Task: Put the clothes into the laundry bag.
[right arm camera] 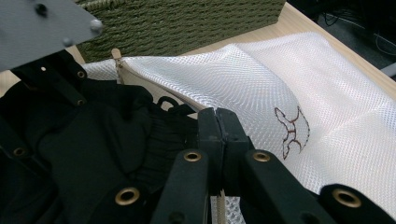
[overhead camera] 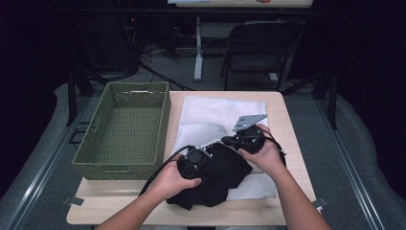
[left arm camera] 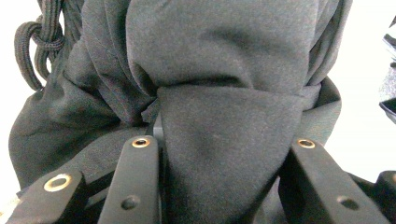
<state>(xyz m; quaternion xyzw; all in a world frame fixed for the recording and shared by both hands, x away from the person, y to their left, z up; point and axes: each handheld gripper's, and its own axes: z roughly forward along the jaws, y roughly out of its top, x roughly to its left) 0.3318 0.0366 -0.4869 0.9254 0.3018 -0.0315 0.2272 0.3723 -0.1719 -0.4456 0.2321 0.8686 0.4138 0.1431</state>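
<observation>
Setting: dark room, wooden table [overhead camera: 287, 143] at centre; green basket [overhead camera: 124, 129] seen at 9 o'clock of the table, a folding chair [overhead camera: 258, 48] at 12 beyond it.
Mesh bag: white bag [overhead camera: 215, 115] lies flat from the table's middle toward 12 o'clock, its zipped mouth [right arm camera: 140, 77] turned toward 6, a small stitched emblem [right arm camera: 292, 126] on top.
Garment: black cloth [overhead camera: 220, 177] is bunched at 6 o'clock of the bag, overlapping its near part; a cord [left arm camera: 35, 42] shows at one edge.
Left gripper [overhead camera: 194, 160]: jaws are held partly closed, a thick fold of the cloth [left arm camera: 224, 140] pinched between them.
Right gripper [right arm camera: 217, 126]: jaws are pressed together on the bag's upper edge at the mouth; mesh and zip tape show between them.
Step judged in hand: the cloth is being fed into the bag.
Doing it well: the upper edge should be lifted higher so the mouth gapes; the bunch should be pushed toward 12 o'clock, low along the table, under that edge.
Risk: the cord may catch on the zip; the fold may slip if pushed too fast.
</observation>
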